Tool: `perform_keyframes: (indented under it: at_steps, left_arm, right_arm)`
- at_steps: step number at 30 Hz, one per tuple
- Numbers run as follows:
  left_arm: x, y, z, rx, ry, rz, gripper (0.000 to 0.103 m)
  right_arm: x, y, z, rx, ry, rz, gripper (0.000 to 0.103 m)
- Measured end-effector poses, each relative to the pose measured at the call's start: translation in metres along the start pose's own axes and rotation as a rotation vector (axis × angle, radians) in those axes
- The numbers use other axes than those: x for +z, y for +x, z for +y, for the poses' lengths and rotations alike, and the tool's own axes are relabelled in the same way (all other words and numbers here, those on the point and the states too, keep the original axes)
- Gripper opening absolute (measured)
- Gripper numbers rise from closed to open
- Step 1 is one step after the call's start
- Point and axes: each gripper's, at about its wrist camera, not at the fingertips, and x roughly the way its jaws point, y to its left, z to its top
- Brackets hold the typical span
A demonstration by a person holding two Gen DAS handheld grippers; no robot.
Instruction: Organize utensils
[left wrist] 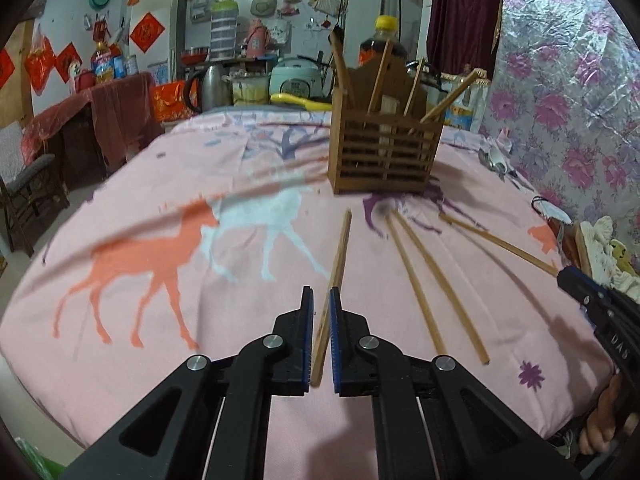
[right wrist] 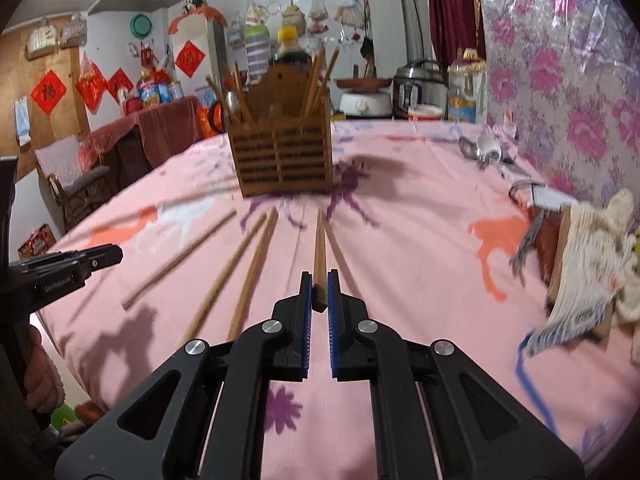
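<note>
A brown slatted wooden utensil holder (left wrist: 384, 152) stands on the pink cloth with several chopsticks in it; it also shows in the right wrist view (right wrist: 284, 156). My left gripper (left wrist: 321, 296) has its jaws narrowly apart around a chopstick (left wrist: 340, 252) that runs between them along the cloth. My right gripper (right wrist: 319, 280) is shut on the near end of a chopstick (right wrist: 319, 248) pointing toward the holder. Two more chopsticks (left wrist: 432, 276) lie side by side, and another (left wrist: 500, 242) lies to their right. The right gripper shows at the right edge of the left wrist view (left wrist: 576, 280).
The table is covered by a pink cloth with horse prints (left wrist: 160, 264). Metal spoons (right wrist: 484, 152) lie at the far right. A cream knitted item (right wrist: 588, 264) sits at the right edge. A bottle (left wrist: 384, 40) and cookers (right wrist: 420, 88) stand behind the holder.
</note>
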Motion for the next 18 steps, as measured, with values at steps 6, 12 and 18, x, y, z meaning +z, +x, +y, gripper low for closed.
perform_keyframes:
  at_steps: [6, 12, 18]
  left_arm:
    - [0.025, -0.016, -0.001, -0.018, -0.006, -0.049, 0.008]
    - [0.023, -0.015, 0.001, -0.048, -0.032, -0.030, 0.025]
    - [-0.011, 0.006, 0.008, -0.057, -0.047, 0.046, 0.048]
  right_arm:
    - [0.030, -0.014, -0.001, 0.022, 0.009, -0.079, 0.008]
    - [0.027, -0.017, 0.001, 0.043, 0.007, -0.070, 0.012]
    - [0.000, -0.005, -0.003, 0.048, 0.017, 0.016, 0.013]
